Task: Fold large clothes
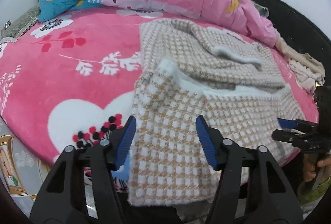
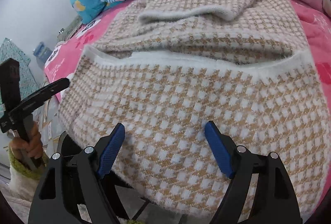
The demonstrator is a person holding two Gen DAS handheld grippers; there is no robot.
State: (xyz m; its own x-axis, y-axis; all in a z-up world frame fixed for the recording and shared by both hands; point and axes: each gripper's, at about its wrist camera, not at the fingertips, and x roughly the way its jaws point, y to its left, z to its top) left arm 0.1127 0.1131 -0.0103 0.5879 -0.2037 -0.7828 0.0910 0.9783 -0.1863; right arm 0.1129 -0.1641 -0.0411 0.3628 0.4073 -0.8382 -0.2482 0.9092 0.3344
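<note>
Lying folded on the bed (image 1: 62, 79), the sweater (image 1: 175, 141) sits just beyond both grippers' released fingers (image 2: 219, 151).

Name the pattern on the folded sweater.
Tan-and-white houndstooth check on the sweater, clearest in the right wrist view.

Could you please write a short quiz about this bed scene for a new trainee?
1. True or false: the left gripper is clamped on the checked sweater.
2. What colour is the blanket under the sweater? A pink, B green, C grey.
3. Which garment part, with a white cuff, lies folded across the sweater's far half?

Key:
1. False. Its jaws stand apart above the cloth, as do those of the right gripper.
2. A.
3. A sleeve.
</note>
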